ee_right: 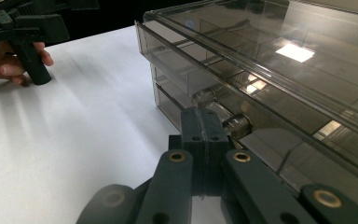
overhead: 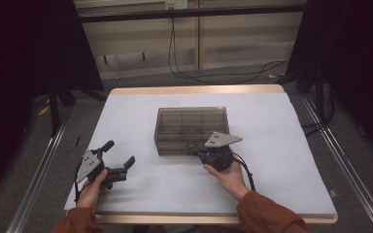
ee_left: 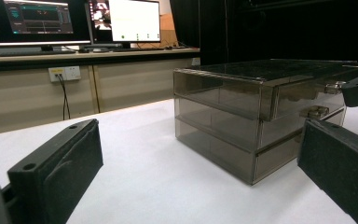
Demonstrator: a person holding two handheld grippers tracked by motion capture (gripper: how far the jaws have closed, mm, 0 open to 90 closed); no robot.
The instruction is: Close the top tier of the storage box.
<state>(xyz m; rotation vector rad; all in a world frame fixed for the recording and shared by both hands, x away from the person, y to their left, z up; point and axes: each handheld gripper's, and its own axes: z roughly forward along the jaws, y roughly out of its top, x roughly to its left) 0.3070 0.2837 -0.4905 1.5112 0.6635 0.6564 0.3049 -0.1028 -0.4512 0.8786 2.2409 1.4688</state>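
Smoky transparent plastic drawer box (overhead: 191, 130) mid white-covered worktop (overhead: 281, 160), right gripper (ee_right: 205, 126) jaws pressed together at box's front by a drawer knob (ee_right: 237, 123), grip unclear, left gripper (overhead: 119, 156) jaws wide, empty, well left of box.

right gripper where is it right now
In the high view the right gripper sits right of centre on the white table cover, jaws shut, its tip at the front face of the smoky clear drawer box, by a drawer handle.
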